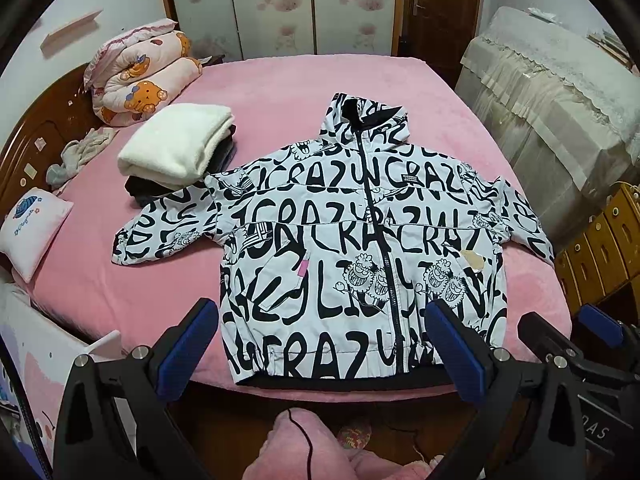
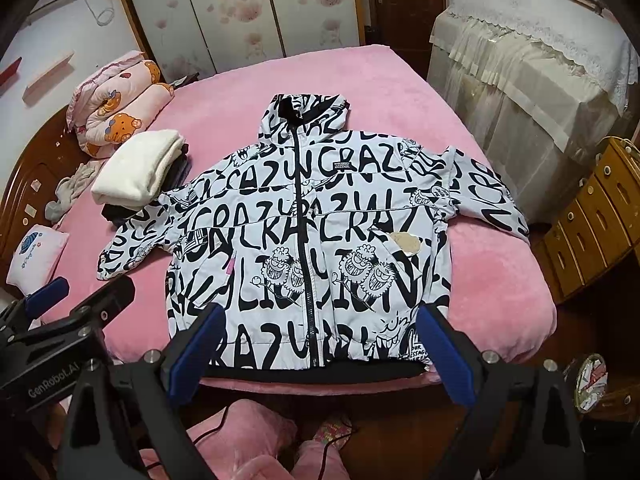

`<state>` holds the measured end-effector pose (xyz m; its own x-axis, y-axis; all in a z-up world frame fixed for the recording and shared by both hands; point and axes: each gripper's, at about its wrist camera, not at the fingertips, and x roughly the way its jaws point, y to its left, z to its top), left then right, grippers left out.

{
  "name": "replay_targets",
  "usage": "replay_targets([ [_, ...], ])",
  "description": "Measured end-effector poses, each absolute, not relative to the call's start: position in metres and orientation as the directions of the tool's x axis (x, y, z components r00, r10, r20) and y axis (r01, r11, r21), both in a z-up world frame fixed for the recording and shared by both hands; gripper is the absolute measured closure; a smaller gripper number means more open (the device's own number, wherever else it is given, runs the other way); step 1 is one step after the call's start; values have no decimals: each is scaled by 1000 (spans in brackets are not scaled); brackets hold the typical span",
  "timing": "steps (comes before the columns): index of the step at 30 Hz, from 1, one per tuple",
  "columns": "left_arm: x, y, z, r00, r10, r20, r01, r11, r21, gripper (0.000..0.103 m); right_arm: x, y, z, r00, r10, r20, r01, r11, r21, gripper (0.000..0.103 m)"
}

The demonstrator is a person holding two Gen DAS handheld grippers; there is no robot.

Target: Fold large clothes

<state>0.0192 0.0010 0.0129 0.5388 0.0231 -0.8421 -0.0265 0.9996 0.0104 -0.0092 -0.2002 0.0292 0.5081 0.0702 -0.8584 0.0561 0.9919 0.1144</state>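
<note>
Jacket point(image 1: 360, 248): spread flat, zipped, front up, on the pink bed point(image 1: 280, 80), hem at the near edge.
Left hand-held gripper point(image 1: 322, 344): jaws wide, above the hem, holding nothing.
Right hand-held gripper point(image 2: 320, 344): jaws wide, above the hem, holding nothing.
Folded white blanket point(image 1: 176, 144): beside the jacket's left sleeve.

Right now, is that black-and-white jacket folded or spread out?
Spread out. The jacket lies flat on the bed, zipped, both sleeves out sideways, hood up top.
</note>
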Motion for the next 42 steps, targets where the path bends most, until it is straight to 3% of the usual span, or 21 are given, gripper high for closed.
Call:
replay_targets([
  [8,14,-1,35,538,-1,-843,-21,1000,-15,1,0,-198,26,515,98,-851,61,987,151,7],
  [18,43,62,-10,421,-84,-903,-24,994,-104,1,43,-153,-7,399,150,-904,44,982,183,7],
  [28,84,209,-112,105,-183,-978,-295,933,-206,1,87,-57,-64,270,126,-955,-8,992,128,10],
  [34,114,306,-179,-160,-142,-977,-427,902,-61,1,121,35,-86,249,55,-967,-111,993,28,12],
  [37,126,353,-208,-206,-252,-946,-514,850,-115,1,138,84,-92,230,41,-972,-188,982,-3,12],
  [42,142,419,-239,-163,-338,-927,-634,756,-164,1,158,155,-102,225,25,-974,-313,949,-48,12],
])
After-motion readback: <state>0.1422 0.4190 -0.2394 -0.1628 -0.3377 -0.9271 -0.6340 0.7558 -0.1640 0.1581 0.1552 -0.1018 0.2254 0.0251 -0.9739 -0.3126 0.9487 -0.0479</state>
